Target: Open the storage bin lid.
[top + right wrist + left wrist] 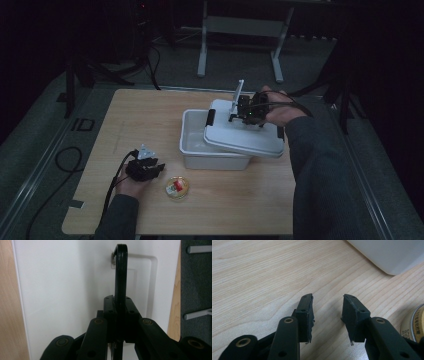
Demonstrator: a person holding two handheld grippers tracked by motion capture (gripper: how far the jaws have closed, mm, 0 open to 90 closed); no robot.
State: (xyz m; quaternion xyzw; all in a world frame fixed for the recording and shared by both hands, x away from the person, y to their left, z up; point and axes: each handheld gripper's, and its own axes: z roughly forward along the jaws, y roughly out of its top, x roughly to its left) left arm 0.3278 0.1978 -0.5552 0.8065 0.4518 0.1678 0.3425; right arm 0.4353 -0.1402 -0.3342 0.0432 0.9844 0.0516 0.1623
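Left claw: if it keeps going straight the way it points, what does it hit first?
Probably bare tabletop: the left claw is open and angled down at wood. The white bin lies further ahead to the side; depth unclear.

The white rectangular plastic lid [245,132] lies askew over the white plastic storage box [200,150], hiding the box's side toward three o'clock and most of its inside. In the right gripper view the thin black lid handle [120,272] disappears between the closed jaws of the right gripper [120,315], so its lower part is unseen. The small round clear dish [177,188] holds something red and white, too small to identify; in the left gripper view only a sliver of its rim [415,321] shows at three o'clock, printing unreadable. The room beyond the light wooden table [150,115], toward twelve o'clock, is too dark to make out.
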